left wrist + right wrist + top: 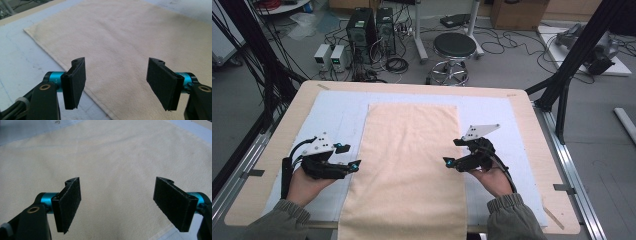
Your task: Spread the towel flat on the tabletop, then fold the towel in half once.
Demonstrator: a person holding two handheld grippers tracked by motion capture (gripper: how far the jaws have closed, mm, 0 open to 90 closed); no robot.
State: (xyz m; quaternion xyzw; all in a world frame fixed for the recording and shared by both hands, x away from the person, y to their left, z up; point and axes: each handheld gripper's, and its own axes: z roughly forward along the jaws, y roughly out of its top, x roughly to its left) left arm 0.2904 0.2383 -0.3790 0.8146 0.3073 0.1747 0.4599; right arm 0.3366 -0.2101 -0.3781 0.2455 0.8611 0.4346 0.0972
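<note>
Cloth: cream towel (409, 165), flat along the table (277, 165), near end over the front edge.
Handling: likely soft, light, limp; liable to sag.
Hold: long side edges.
Left gripper (353, 165): jaws apart, empty, at left edge.
Right gripper (449, 162): jaws apart, empty, at right edge.
</note>
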